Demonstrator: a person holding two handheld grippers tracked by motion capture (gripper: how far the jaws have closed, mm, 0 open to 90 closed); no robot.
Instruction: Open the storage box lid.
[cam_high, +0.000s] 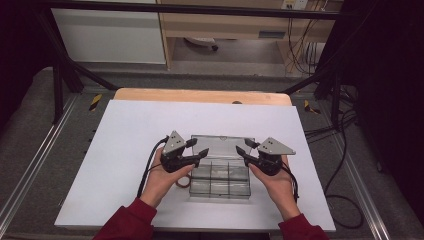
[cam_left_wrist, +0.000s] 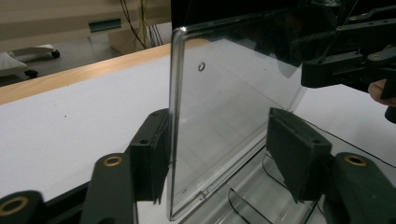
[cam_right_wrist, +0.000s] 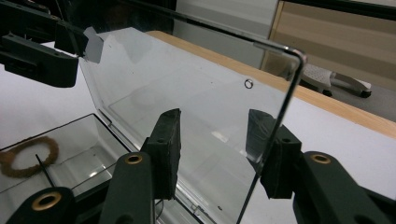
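1. nearest to me, my two forearms in dark red sleeves come in from the bottom of the high view, angled inward, each hand wrapped under its tool from below.
2. my left gripper (cam_high: 198, 148) sits at the left end of the clear plastic organizer box (cam_high: 220, 182), jaws pointing right toward the middle; my right gripper (cam_high: 246, 149) mirrors it at the right end, jaws pointing left.
3. the box rests on the white table top (cam_high: 125, 150), slightly toward my side of its middle, its divided compartments open to view.
4. a brown hair tie (cam_right_wrist: 29, 156) lies in one compartment; in the high view it shows by my left hand.
5. the clear lid (cam_left_wrist: 224, 112) stands upright from the far edge of the box.
6. in the left gripper view my jaws straddle the lid's side edge, half spread; one pad sits just beside the edge, the other stands clear of it.
7. in the right gripper view my jaws straddle the lid's other side edge, half spread; whether either pad touches the plastic i cannot tell.
8. farther off, the bare wooden edge (cam_high: 200, 95) runs along the table's far side.
9. i can read no writing or label anywhere.
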